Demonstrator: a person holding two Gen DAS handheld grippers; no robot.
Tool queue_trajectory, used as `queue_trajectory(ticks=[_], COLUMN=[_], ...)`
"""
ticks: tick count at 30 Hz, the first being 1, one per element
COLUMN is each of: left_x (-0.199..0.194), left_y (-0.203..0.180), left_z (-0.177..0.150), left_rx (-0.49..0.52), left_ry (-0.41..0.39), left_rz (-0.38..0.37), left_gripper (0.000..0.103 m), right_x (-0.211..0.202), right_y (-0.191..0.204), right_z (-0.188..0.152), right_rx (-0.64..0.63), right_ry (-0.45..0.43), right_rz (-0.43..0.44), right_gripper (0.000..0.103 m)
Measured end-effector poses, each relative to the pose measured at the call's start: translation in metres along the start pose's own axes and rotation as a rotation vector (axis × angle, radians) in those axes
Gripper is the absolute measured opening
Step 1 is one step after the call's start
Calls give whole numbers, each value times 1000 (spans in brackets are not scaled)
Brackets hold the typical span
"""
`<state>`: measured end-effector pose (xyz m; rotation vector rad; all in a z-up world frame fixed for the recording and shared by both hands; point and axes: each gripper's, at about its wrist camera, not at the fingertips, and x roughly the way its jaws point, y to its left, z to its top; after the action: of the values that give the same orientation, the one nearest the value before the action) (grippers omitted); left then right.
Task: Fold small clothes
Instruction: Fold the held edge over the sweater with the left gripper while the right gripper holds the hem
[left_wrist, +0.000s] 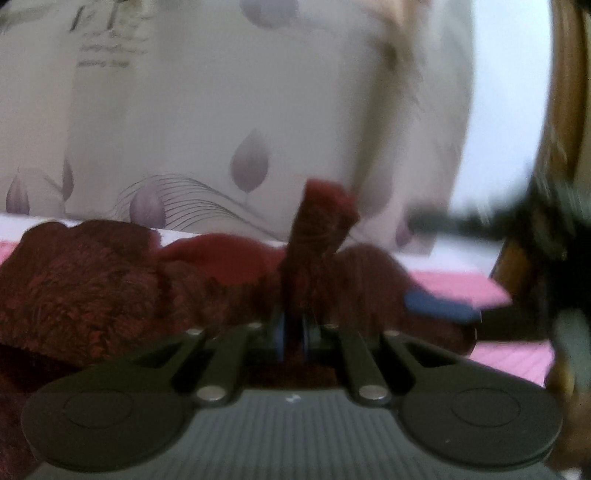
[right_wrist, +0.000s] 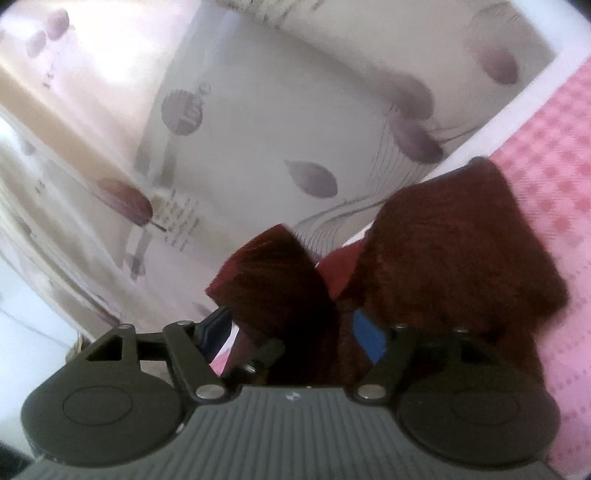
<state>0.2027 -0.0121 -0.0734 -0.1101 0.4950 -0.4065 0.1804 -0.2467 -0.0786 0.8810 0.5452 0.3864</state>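
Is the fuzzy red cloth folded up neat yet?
Not yet. The fuzzy red cloth lies bunched on the pink checked cover, one strip pinched upright in the shut left gripper.

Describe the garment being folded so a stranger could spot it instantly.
Find the pink checked cloth below the leaf-patterned wall. On it lies the dark red fuzzy garment, the only dark thing there, a strip of it pinched upright in the left gripper.

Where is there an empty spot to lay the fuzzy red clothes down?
Bare pink checked cloth lies just right of the dark red fleece garment. It's crowded in the middle: the left gripper pinches the fleece, and the right gripper is open around a fold.
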Motion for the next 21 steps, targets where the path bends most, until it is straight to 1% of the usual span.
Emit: queue_trajectory(ticks=[1,3,5,7,8,10,11,12,13,14,15,17,19,20,21], left_x=[0,-1,2,4,7,9,11,11,9,7,6,1,-9,-17,-26], left_y=[-3,-6,-8,-9,-12,-14,-15,-16,-17,-18,-19,-21,-22,-22,-20], left_z=[-4,-11,-13,-16,-18,-21,-23,-24,-25,-26,-25,-23,-21,-18,-15], left_rx=[26,58,85,106,111,127,135,145,156,163,166,174,187,187,176], left_ry=[0,1,0,-1,1,19,23,24,15,2,-9,-22,-48,-63,-73], left_rz=[7,15,26,36,39,50,54,58,61,61,61,61,58,68,84], left_gripper=[9,10,10,10,10,10,10,11,11,11,12,14,18,29,45], right_x=[2,12,20,28,31,38,41,43,45,45,46,42,38,34,31], right_y=[1,1,1,1,1,-1,-1,-1,-1,1,3,5,7,9,12], right_z=[2,9,13,16,17,17,18,19,19,20,21,22,23,25,28], right_rx=[3,21,35,44,53,60,58,58,55,40,23,1,-14,-28,-40], right_ry=[9,49,70,96,105,135,143,151,151,149,144,124,113,102,89], right_rz=[1,9,-17,-45,-58,-74,-81,-99,-119,-130,-144,-155,-153,-146,-135], right_gripper=[78,87,90,90,86,71,58,50,45,30,22,19,17,17,17])
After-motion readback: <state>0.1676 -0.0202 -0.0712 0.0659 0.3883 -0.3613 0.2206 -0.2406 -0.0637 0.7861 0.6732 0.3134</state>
